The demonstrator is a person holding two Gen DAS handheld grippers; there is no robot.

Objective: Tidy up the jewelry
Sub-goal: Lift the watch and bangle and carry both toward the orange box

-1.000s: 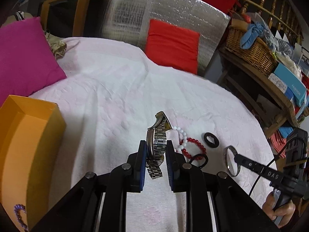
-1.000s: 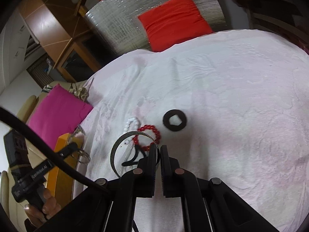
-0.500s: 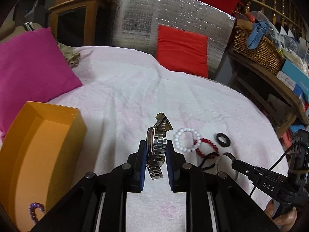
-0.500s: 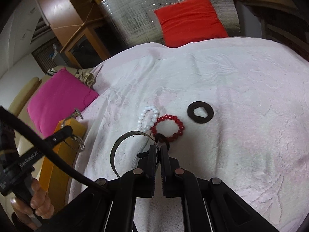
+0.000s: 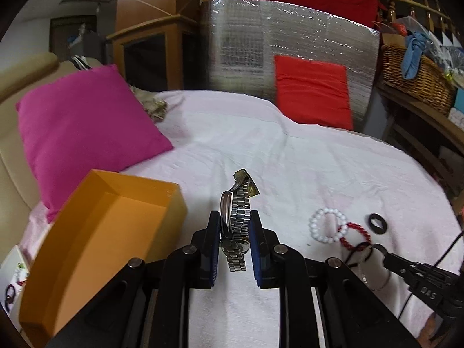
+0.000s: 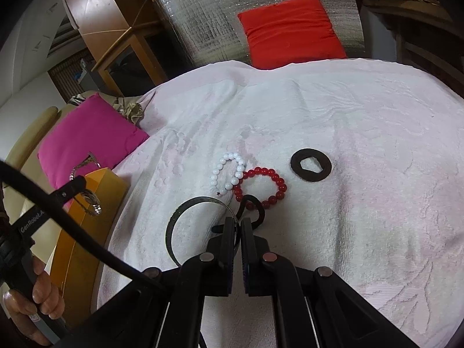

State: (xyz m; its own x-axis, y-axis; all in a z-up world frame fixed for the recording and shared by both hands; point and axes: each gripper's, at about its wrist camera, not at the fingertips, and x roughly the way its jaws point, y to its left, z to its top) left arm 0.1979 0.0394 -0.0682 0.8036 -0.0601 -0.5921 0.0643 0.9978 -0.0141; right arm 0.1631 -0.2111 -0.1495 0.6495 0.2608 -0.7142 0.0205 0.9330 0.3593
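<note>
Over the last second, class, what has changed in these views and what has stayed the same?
The left gripper carried the metal watch toward the orange box. The right gripper slid its silver bangle toward the red bead bracelet. Both grips, the white bead bracelet and black ring stayed.

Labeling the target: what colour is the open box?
Orange box; the left wrist view shows it best.

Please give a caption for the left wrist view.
Left gripper holding a metal watch beside the orange box.
</note>
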